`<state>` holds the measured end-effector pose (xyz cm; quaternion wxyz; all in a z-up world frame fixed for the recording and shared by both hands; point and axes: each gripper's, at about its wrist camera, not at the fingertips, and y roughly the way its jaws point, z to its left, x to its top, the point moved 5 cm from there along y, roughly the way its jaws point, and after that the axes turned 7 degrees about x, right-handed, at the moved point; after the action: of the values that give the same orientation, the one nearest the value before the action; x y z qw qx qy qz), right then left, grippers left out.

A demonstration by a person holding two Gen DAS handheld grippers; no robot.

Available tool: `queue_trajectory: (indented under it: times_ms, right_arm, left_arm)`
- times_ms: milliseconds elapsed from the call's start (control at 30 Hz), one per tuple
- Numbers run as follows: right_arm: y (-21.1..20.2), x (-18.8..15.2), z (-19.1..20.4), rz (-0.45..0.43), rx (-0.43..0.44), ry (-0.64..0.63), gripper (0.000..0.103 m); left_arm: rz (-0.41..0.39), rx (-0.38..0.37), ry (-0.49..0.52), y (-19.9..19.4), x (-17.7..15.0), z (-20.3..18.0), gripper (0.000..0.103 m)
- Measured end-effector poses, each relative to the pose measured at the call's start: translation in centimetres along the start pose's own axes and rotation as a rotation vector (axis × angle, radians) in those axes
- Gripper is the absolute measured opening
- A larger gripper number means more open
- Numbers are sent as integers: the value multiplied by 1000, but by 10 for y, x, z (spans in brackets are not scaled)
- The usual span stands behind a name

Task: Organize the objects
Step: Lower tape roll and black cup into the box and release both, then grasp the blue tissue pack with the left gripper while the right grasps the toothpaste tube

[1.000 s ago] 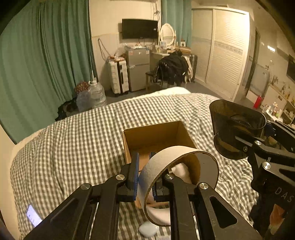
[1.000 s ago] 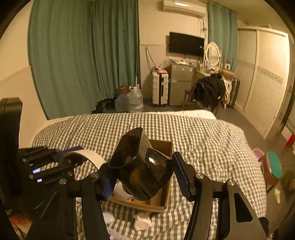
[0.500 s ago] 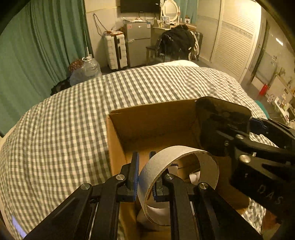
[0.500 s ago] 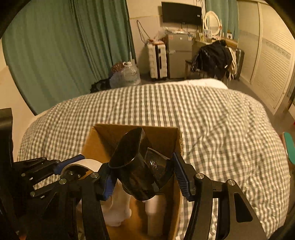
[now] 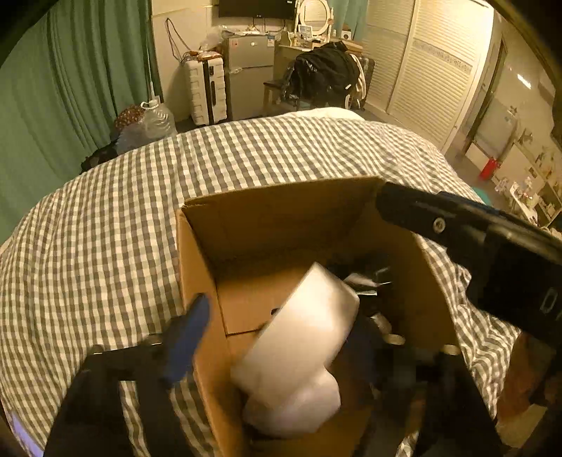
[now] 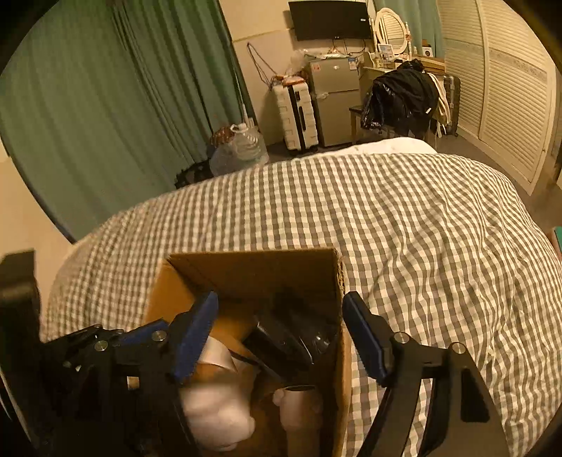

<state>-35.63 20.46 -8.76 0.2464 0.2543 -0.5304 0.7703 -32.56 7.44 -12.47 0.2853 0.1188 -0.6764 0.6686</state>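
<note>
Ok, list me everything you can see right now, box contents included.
Cardboard box: one, brown, open, on the bed.
Tape roll: one, white, blurred, in the box's left half.
Dark plastic scoop: one, black, inside the box against its right wall.
White soft things: at least two, pale, at the box's near end; too blurred to name.
Bedcover: one, grey-and-white check, under the box.
Curtain: green, left wall.
Suitcase: one, white, far wall.
Fridge: one, grey, beside the suitcase.
Water jug: one, clear, on the floor.
Television: one, black, on the wall.
Jacket: black, over a chair.
Left hand-held gripper: open, over the box.
Right hand-held gripper: open, over the box.
</note>
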Motion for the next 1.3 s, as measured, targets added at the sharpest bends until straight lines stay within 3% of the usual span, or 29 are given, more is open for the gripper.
queue_trajectory:
  times_ms: [233,433,533,767,1000,1300]
  right_arm:
    - [-54,12,22,-53,-44,-50,74]
    - [-126,20,42,-126,-69,-63,74]
    - [-170,20,59,-175,-79,-84,74]
    - [-252,2,93,-264,-113,-132,77]
    - [-284,-39,107,-283,-121,-152,84]
    - [-270,-112,94,-223,-130,-147,86]
  left_arm:
    - [-49,9,1,-60,5,4,82]
    - [-157,21,-28,-140,12,12,83]
    - [-225,41,-46,-182,10,17,95]
    - [-328,65,-69,-255,-8,22,99]
    - [-345,91,-96,-273,-43,32,99]
    - [-310,117,-124,-246,-108,33,99]
